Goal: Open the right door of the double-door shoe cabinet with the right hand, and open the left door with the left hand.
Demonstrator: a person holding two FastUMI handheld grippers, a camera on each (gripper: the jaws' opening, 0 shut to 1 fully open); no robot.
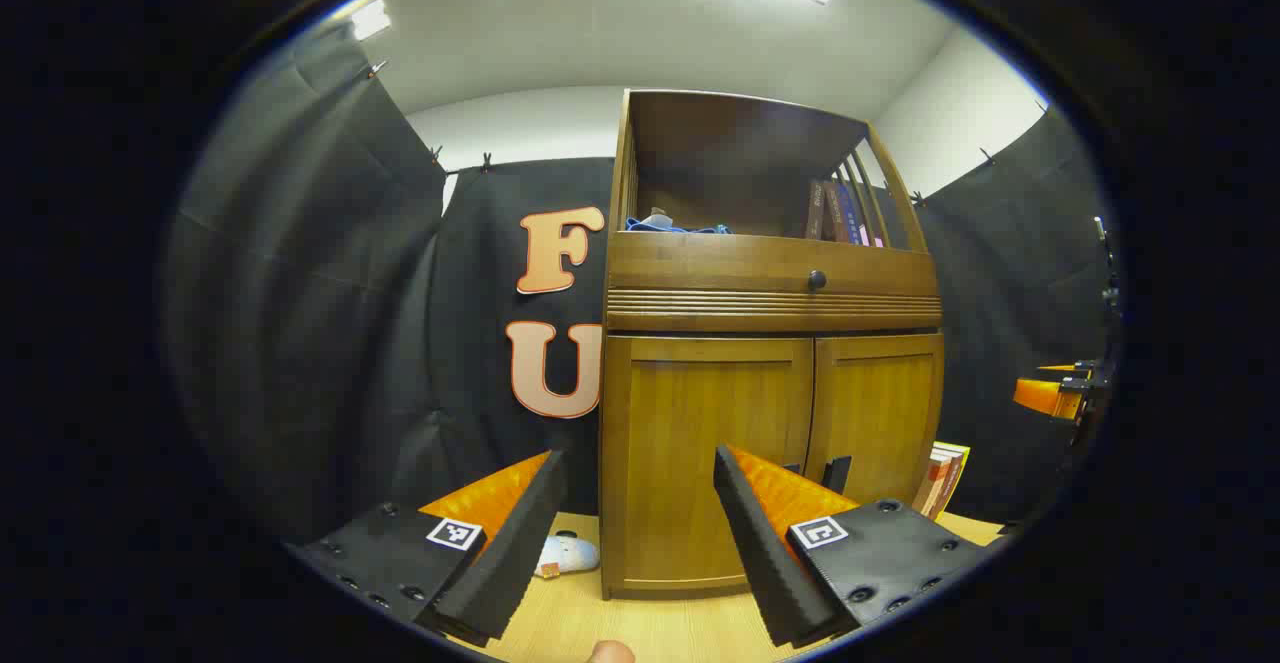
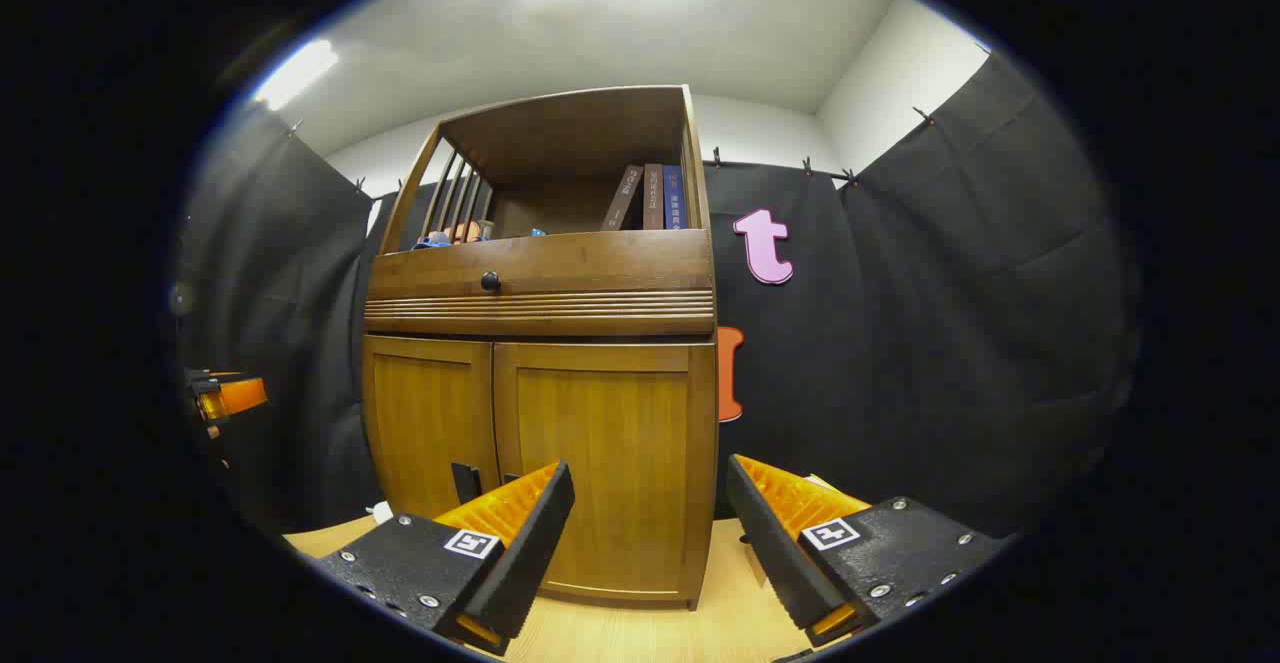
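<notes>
The wooden shoe cabinet (image 1: 770, 303) stands on the floor with both lower doors closed. In the left gripper view its left door (image 1: 700, 453) is straight ahead and its right door (image 1: 885, 408) is beyond, with dark handles (image 1: 838, 471) at the seam. My left gripper (image 1: 638, 463) is open, short of the left door and touching nothing. In the right gripper view the right door (image 2: 610, 443) fills the gap of my right gripper (image 2: 650, 468), which is open and empty. The left door (image 2: 430, 423) and a handle (image 2: 465, 481) lie to its left.
A drawer with a round knob (image 2: 490, 281) sits above the doors, and books (image 2: 650, 198) stand on the open shelf. More books (image 1: 940, 478) lean by the cabinet's right side. A white soft object (image 1: 565, 553) lies on the wood floor at its left. Black cloth walls surround it.
</notes>
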